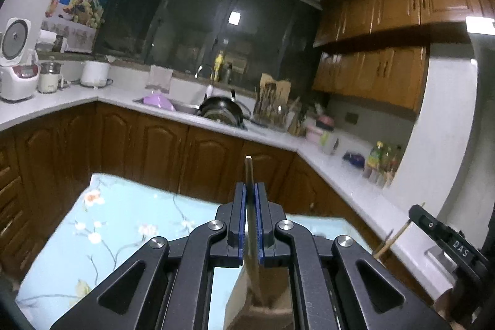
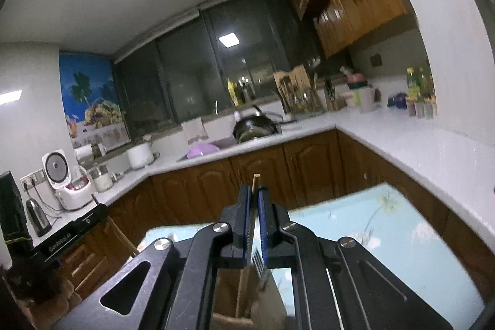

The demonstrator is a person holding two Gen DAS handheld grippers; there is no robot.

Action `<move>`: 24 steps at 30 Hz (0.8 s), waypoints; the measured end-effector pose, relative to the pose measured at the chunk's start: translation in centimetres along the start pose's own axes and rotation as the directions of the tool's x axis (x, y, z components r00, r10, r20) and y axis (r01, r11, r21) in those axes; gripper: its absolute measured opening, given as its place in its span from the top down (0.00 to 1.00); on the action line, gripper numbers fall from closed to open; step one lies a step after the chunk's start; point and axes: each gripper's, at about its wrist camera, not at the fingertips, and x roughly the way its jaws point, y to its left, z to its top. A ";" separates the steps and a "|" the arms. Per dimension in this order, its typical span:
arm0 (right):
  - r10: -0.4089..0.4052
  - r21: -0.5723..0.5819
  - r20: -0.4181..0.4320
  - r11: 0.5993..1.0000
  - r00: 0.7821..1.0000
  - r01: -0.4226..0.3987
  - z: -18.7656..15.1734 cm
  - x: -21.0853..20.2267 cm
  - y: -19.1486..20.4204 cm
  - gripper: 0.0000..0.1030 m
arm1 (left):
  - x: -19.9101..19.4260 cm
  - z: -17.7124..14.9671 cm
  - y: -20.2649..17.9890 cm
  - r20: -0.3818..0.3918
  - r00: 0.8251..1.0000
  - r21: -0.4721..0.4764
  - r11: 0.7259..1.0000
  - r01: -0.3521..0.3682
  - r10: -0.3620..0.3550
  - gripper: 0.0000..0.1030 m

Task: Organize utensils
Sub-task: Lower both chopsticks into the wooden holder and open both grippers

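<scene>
Utensils clamped — left hand-held gripper [image 1: 251, 190] grips chopstick [image 1: 249, 172], right [image 2: 253, 194] another [image 2: 255, 180]

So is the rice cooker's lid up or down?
Up. The white rice cooker on the counter has its round lid standing open, with the shiny inner side showing.

- One white rice cooker [image 1: 17, 67] with its lid raised
- One black frying pan [image 1: 221, 110]
- One lilac plastic basin [image 1: 159, 101]
- One white pot [image 1: 94, 73]
- Two black two-finger grippers [image 1: 251, 206] [image 2: 253, 206]
</scene>
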 end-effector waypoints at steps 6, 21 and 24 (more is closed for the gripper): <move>-0.007 0.007 -0.066 1.000 0.998 0.007 -0.8 0.9 -0.8 0.94 | 1.2 -0.1 -0.8 -0.051 0.999 0.028 0.999 0.015 -0.014 0.97; -0.006 0.016 -0.103 1.000 0.995 0.007 -0.7 1.3 -0.9 0.94 | 1.3 4.2 1.4 -0.107 0.994 0.045 0.999 0.015 -0.010 0.96; 0.009 0.035 -0.104 0.999 0.995 -0.005 -0.8 1.2 -1.2 0.88 | 1.3 4.5 1.2 -0.124 0.992 0.042 0.999 0.017 -0.012 0.96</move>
